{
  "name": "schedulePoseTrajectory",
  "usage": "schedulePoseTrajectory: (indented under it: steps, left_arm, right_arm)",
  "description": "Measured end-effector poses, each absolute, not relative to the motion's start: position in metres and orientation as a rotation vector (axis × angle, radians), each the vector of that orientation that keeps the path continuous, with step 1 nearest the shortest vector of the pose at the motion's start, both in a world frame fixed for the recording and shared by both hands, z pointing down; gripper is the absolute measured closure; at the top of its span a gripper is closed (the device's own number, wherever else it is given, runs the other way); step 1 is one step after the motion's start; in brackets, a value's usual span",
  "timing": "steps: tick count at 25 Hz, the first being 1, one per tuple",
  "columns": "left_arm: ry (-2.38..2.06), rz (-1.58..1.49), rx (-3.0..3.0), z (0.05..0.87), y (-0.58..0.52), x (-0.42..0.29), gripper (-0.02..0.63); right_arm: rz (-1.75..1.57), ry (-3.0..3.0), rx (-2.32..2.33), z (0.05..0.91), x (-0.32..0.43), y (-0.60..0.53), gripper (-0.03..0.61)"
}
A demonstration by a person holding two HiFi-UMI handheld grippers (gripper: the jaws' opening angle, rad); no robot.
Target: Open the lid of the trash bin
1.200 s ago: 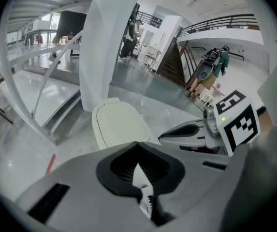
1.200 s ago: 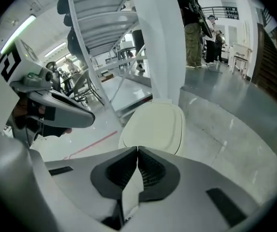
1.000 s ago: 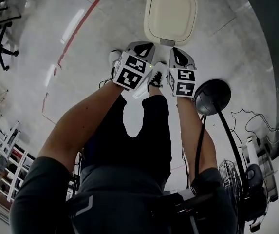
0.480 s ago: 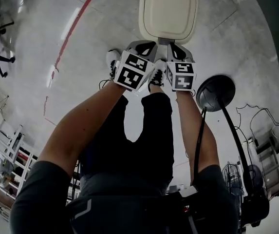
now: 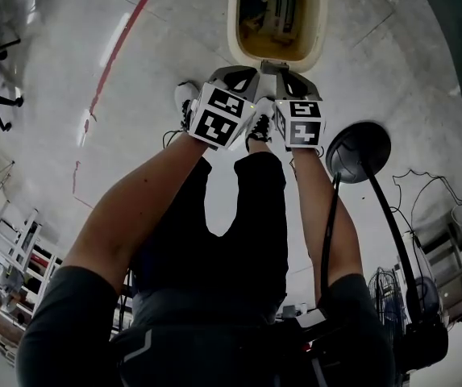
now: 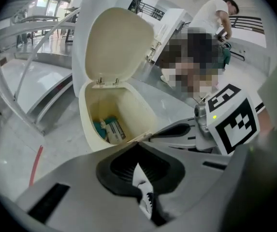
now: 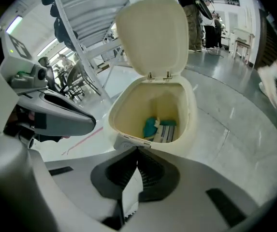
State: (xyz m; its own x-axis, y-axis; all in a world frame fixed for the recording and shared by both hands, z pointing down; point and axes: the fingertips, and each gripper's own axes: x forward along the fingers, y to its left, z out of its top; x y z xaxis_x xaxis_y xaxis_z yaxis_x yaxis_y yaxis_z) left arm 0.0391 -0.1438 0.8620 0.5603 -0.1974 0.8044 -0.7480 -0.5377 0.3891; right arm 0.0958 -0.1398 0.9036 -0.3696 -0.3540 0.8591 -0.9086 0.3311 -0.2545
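- Both tongs are held out low in front of the person's legs, side by side and close together. This puts both sets of tips at the front edge of the bin.
- The left tongs (image 6: 139, 143) have their jaws shut tip to tip with nothing held. Only a shoe (image 6: 144, 199) on the floor shows through the gap behind the tips.
- The right tongs (image 7: 137, 149) are likewise closed and empty, with the tips just at the bin's front rim. Whether they touch it cannot be told.
- The bin (image 7: 192, 122) stands on the floor straight ahead of the feet, close enough to reach without bending far.
- Some rubbish (image 7: 158, 128) lies at the bottom of the bin, a teal piece beside a small carton.
- The lid (image 7: 153, 33) stands upright on its rear hinge, tipped clear of the opening, so the task looks done. The tips sit near the front latch area, which suggests a press there, not a lift.
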Motion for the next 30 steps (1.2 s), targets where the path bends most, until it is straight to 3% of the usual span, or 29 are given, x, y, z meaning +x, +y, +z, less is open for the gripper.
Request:
schedulePoseTrajectory:
  steps: [18,30]
  left_arm:
    - [-0.798,0.924,2.02,0.857,-0.129,0.026,0.606]
    - [-0.874,0.843,2.088,0.733,-0.154,0.012,0.606]
  right_arm:
    - [1.065,-1.867,1.159,0.904,0.099,-0.14,0.552]
    - [1.1,-1.879,1.263,0.788,0.122,-0.157,0.551]
